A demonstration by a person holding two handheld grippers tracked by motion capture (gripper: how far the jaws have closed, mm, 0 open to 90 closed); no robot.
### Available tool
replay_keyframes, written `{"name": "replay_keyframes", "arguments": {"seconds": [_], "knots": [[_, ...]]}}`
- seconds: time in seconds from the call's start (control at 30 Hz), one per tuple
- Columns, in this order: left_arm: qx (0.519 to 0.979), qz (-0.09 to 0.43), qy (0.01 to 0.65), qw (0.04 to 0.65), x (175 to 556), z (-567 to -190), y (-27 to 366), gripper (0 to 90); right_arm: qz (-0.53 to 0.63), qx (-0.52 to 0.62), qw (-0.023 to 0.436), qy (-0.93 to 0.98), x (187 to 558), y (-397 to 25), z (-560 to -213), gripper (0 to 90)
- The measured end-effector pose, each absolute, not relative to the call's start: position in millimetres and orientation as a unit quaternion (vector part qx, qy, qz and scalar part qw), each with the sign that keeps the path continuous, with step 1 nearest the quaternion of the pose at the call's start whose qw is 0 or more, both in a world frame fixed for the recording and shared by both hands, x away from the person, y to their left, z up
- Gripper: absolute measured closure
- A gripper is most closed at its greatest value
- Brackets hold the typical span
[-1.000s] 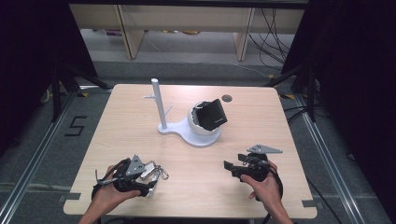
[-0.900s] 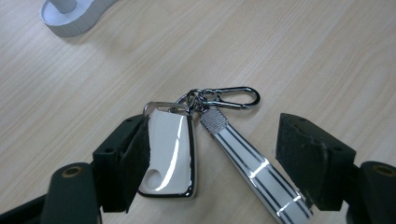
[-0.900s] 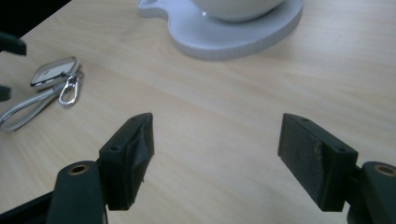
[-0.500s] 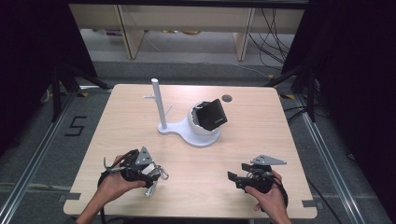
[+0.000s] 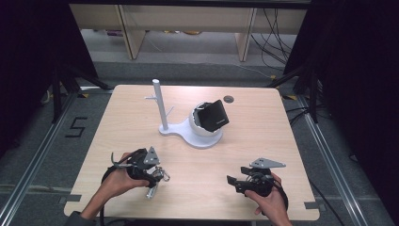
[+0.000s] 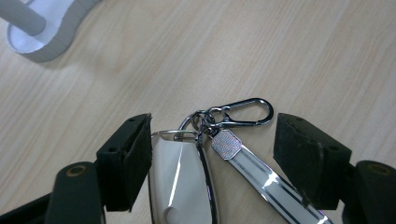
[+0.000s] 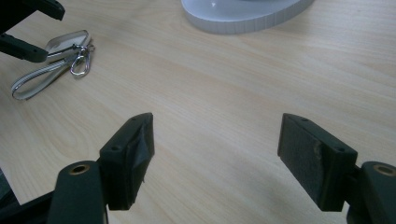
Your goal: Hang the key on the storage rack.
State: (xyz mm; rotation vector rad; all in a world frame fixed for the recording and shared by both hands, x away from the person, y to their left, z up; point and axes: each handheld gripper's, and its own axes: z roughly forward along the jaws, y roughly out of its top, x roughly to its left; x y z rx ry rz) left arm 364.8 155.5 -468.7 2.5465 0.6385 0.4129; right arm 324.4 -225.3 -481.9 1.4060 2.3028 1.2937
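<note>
- left gripper [image 6: 212, 144] low over the table [image 5: 263, 117], jaws spread wide; left view shows both black pads [image 6: 140, 154] apart with the key bundle between them
- key bundle [image 6: 205, 163] lies flat on the wood: white fob [image 6: 177, 186] hard against the left pad, maybe touching, can't tell for sure
- strap [image 6: 266, 177], silver-edged, runs from the rings toward the right pad, passes just inside it at the bottom edge
- snap hook [image 6: 243, 112] sticks out ahead of the fingertips, pointing to the right pad's side, lying flat, joined to the small rings [image 6: 201, 121] midway between the pads
- nothing pinched yet; pads are not closed on the bundle
- high view: left gripper [image 5: 146, 167] in the person's left hand [image 5: 115, 181], key bundle [image 5: 157, 176] at its tips, near the table's front edge
- right gripper [image 7: 215, 149] jaws spread too, bare wood between the pads, holding nothing
- right gripper [image 5: 240, 181] in high view sits in the right hand [image 5: 268, 200], well apart from the keys, tips pointing toward them
- right view: key bundle [image 7: 56, 60] far ahead and to the left of its fingers, the other gripper's black jaws beside it
- white stand [image 5: 190, 134] with upright post [image 5: 160, 106] well ahead of both grippers; black box [image 5: 214, 115] tilted on its round cup [image 5: 202, 125]
- stand's base edge [image 6: 42, 42] shows ahead-left of the left pad, apart from the keys
</note>
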Motion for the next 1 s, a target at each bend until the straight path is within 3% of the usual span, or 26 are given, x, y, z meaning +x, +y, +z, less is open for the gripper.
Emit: {"name": "replay_keyframes", "arguments": {"seconds": [0.03, 0.37, 1.0], "knots": [[0.931, 0.151, 0.234, 0.238, 365.0, -469.9, 154.2, 27.8, 0.423, 0.451, 0.095, 0.780, 327.0, -227.1, -482.0, 28.2], [0.947, 0.149, 0.213, 0.190, 365.5, -475.4, 142.2, 32.1, 0.429, 0.446, 0.083, 0.781, 326.2, -223.3, -482.5, 28.2], [0.955, 0.142, 0.200, 0.170, 376.7, -487.2, 126.5, 32.2, 0.423, 0.439, 0.089, 0.788, 325.3, -221.6, -482.0, 28.5]]}}
